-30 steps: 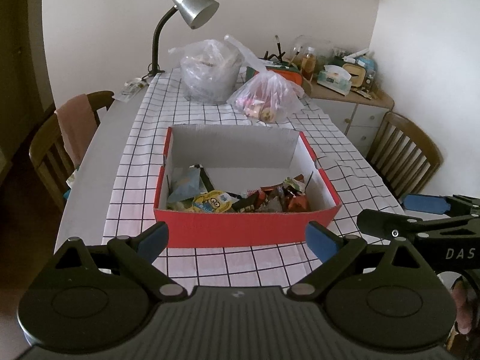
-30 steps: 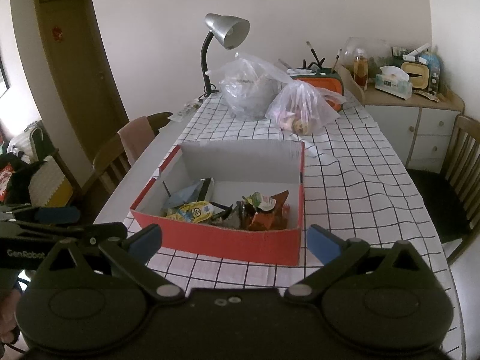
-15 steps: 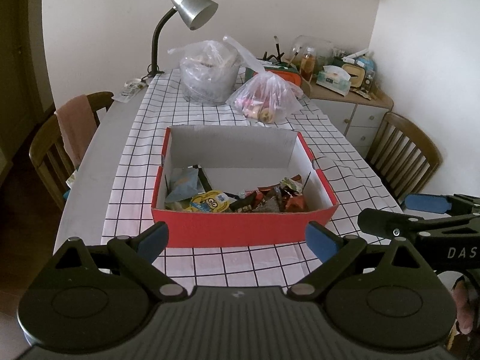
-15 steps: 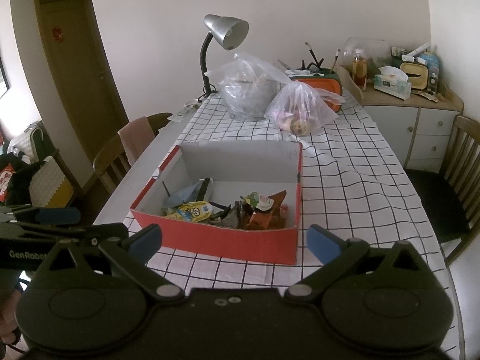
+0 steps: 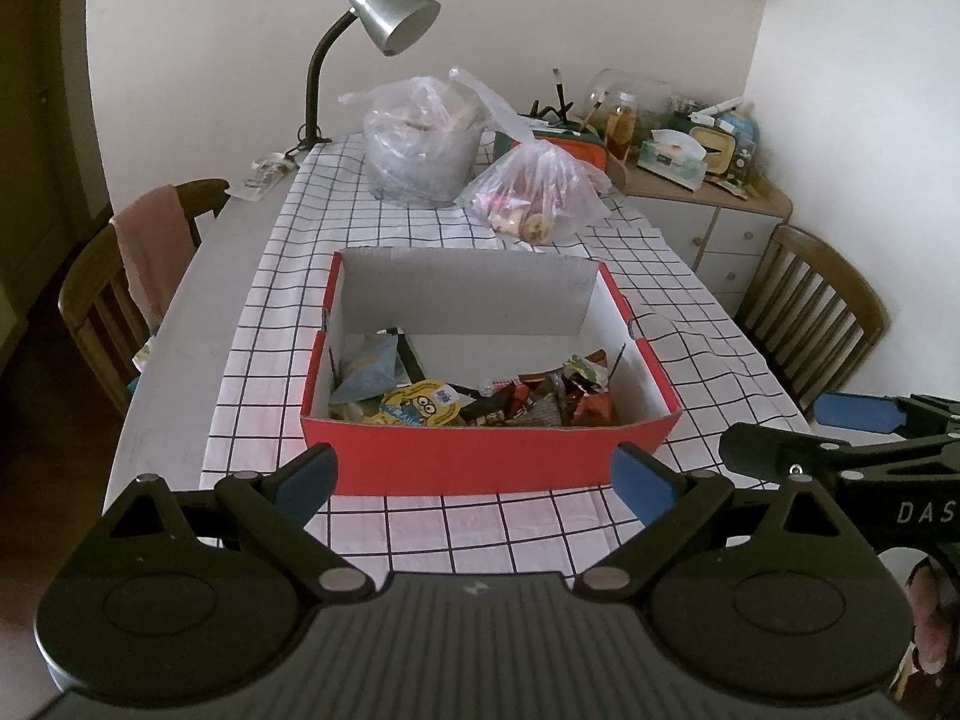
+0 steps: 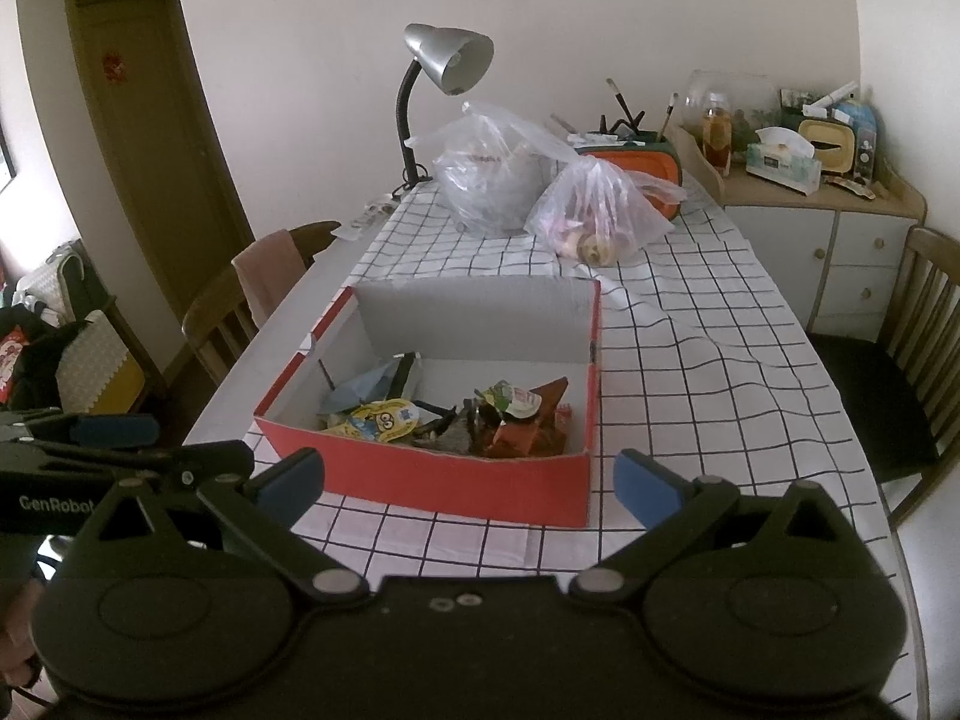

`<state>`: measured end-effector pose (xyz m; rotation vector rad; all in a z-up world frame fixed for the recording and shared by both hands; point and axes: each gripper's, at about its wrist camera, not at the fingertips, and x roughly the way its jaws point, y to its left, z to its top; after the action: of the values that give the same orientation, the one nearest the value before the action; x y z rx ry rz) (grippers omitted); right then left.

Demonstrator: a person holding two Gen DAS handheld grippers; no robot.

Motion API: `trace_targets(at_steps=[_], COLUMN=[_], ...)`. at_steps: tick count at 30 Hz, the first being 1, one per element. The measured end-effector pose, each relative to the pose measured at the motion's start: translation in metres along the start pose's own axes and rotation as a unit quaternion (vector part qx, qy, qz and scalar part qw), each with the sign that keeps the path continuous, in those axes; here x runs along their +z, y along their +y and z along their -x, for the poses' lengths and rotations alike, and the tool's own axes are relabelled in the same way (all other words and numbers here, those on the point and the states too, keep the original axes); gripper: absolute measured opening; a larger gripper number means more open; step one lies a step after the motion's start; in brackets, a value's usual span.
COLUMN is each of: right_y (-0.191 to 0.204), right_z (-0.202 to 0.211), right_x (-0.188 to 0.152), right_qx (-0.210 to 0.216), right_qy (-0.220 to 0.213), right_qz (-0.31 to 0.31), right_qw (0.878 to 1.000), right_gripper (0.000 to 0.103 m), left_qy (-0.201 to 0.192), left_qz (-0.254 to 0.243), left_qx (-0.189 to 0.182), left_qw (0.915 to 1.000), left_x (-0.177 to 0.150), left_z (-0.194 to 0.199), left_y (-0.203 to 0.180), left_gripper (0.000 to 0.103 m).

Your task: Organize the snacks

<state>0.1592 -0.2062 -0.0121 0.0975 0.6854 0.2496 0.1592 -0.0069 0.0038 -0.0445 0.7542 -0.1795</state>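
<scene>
Red box (image 5: 489,459) sits mid-table on the checked cloth (image 5: 660,276), open-topped. Snack packets (image 5: 480,399) are heaped along its near wall; far half bare. Left gripper (image 5: 474,474) and right gripper (image 6: 468,477): fingers spread apart, empty, hovering near side of the box. Two plastic bags (image 5: 540,192) sit beyond it.

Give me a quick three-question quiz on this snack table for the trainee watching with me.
1. True or false: the left gripper is shut on a snack.
2. Where in the red cardboard box do the snack packets lie: along the near wall or the far wall?
3. Multiple choice: what stands beyond the box, in front of the desk lamp? A) two clear plastic bags B) a kettle C) a stack of plates

Key
1. False; its jaws are open and empty, as are the right gripper's.
2. Near wall; the far part shows bare floor.
3. A
</scene>
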Motion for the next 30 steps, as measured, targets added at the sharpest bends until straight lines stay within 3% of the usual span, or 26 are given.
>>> trace_targets(at_steps=[30], right_y=[-0.0031], right_z=[-0.0080], right_x=[-0.0018], right_qx=[0.002], right_qy=[0.006], right_qz=[-0.008], right_qw=[1.000], right_gripper=[0.103], left_qy=[0.001], left_qz=[0.000], left_qx=[0.005], left_qw=[1.0000], left_x=[0.0007], left_z=[-0.0053], left_y=[-0.0007], left_gripper=[0.098])
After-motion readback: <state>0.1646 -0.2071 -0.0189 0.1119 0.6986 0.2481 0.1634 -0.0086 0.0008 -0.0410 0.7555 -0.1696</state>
